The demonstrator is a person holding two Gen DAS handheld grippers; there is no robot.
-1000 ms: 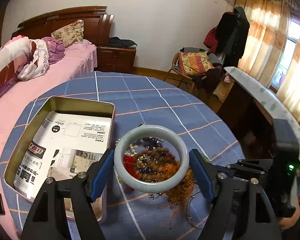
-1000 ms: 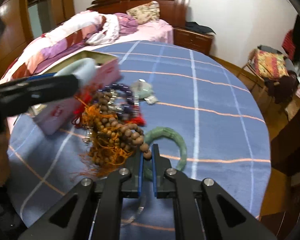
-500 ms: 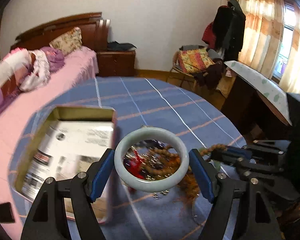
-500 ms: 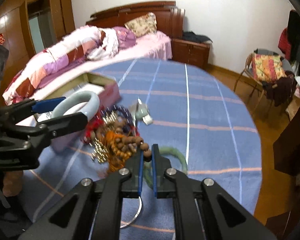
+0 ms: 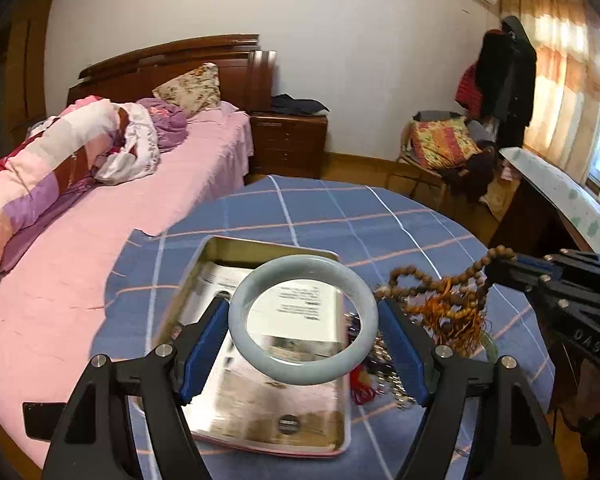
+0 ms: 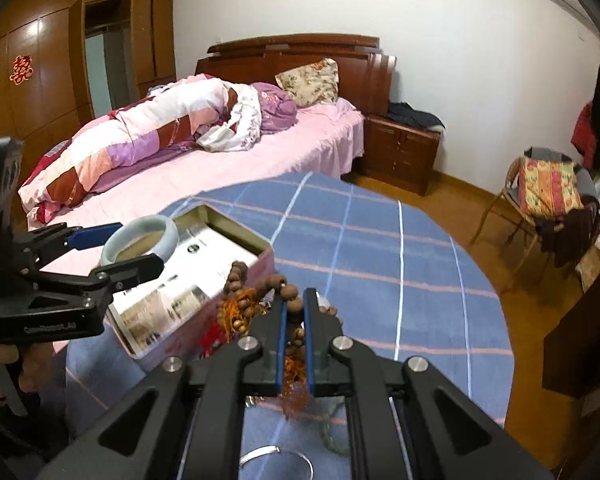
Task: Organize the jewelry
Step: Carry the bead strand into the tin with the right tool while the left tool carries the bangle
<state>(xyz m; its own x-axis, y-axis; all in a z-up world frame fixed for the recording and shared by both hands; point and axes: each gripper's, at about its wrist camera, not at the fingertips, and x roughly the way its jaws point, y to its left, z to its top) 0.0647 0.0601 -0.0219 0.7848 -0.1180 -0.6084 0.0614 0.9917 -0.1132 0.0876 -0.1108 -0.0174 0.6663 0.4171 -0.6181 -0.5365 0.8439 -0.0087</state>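
My left gripper (image 5: 303, 320) is shut on a pale jade bangle (image 5: 260, 354) and holds it above an open metal tin (image 5: 236, 246) lined with printed paper. The bangle (image 6: 172, 232) and the tin (image 6: 236, 236) also show in the right wrist view. My right gripper (image 6: 293, 304) is shut on a brown wooden bead strand with orange tassels (image 6: 278, 283) and holds it lifted off the table, right of the tin. The strand (image 5: 444, 304) hangs from the right gripper (image 5: 496, 266) in the left wrist view. More jewelry (image 5: 374, 380) lies beside the tin.
The round table has a blue checked cloth (image 6: 380, 248). A silver bangle (image 6: 276, 454) and a green bangle (image 6: 332, 436) lie on it under my right gripper. A pink bed (image 5: 100, 216) stands left, a nightstand (image 5: 288, 144) behind, a chair (image 6: 540, 196) and a dark desk (image 5: 548, 200) right.
My left gripper has carried the jade bangle leftwards from above the jewelry pile to above the tin. My right gripper has lifted the bead strand up off the pile.
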